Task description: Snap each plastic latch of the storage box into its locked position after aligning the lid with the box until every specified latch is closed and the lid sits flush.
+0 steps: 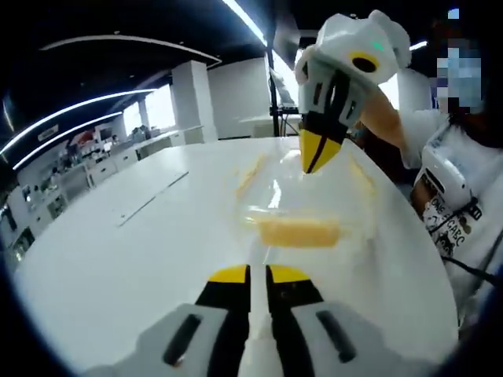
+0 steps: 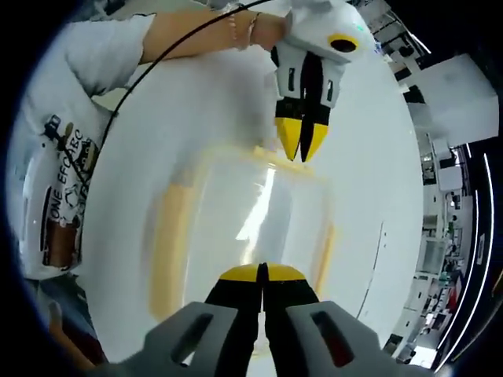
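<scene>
Left gripper [image 1: 258,271]: jaws pressed together, nothing between them, tips just short of the near end of the box [image 1: 302,200]. Closed tips make a blunt pusher, which suits pressing a latch better than pinching would.

Right gripper [image 2: 261,271]: jaws likewise pressed together and empty, hovering over its own end of the box [image 2: 251,228], opposite the left one. In the left gripper view it hangs tip-down at the far end [image 1: 316,151]; contact with the lid can't be told.

Box is clear, with a lid on top, sitting on the white table [image 1: 118,259] between the two grippers. Yellow latch [image 1: 299,232] faces the left gripper; more yellow latches run along the long sides [image 2: 167,243]. Blur hides whether any are snapped down.

Judgement: one gripper at each end looks like a setup to press the lid flush or work opposite latches. Latching looks barely started.
</scene>
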